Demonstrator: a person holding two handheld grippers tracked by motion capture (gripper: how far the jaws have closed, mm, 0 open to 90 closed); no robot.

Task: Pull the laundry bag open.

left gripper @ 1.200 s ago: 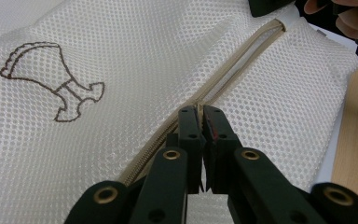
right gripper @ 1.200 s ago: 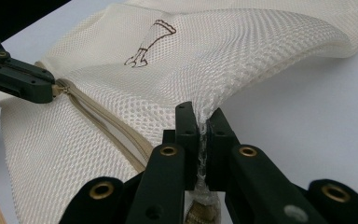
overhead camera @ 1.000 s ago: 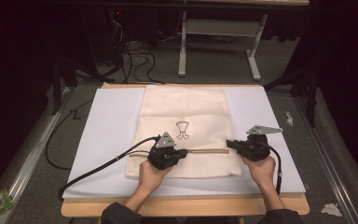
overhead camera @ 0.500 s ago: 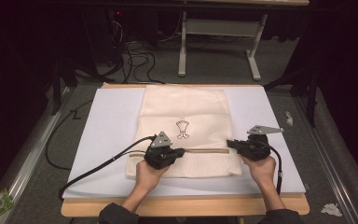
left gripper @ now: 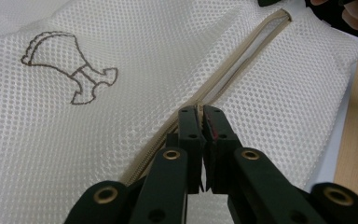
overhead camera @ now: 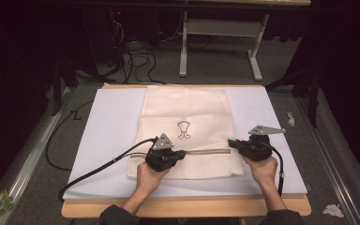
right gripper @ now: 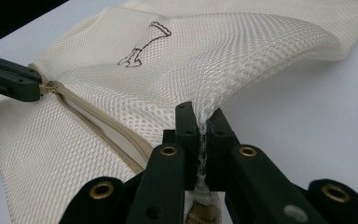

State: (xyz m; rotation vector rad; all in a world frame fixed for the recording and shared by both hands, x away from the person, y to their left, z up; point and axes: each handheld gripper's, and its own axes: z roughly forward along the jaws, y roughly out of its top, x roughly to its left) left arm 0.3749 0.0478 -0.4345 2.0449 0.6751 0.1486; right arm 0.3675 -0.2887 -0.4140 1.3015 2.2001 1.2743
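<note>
- A cream mesh laundry bag (overhead camera: 187,126) (a small dark emblem printed on it) lies flat on the white sheet (overhead camera: 108,136) covering the surface
- Left hand-held gripper (overhead camera: 182,153): jaws closed tight at the beige zipper (left gripper: 235,70), apparently on the slider
- Right hand-held gripper (overhead camera: 230,143): jaws closed, pinching the mesh at the bag's edge by the zipper's end, lifting the fabric into a ridge
- The zipper gapes partly open between the two

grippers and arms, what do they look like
Both are black. The left gripper and right gripper each carry a grey three-cornered plate on top and trail a black cable. Up close, the jaws are flat black bars with brass-ringed pivot holes. The person's sleeves look dark.
</note>
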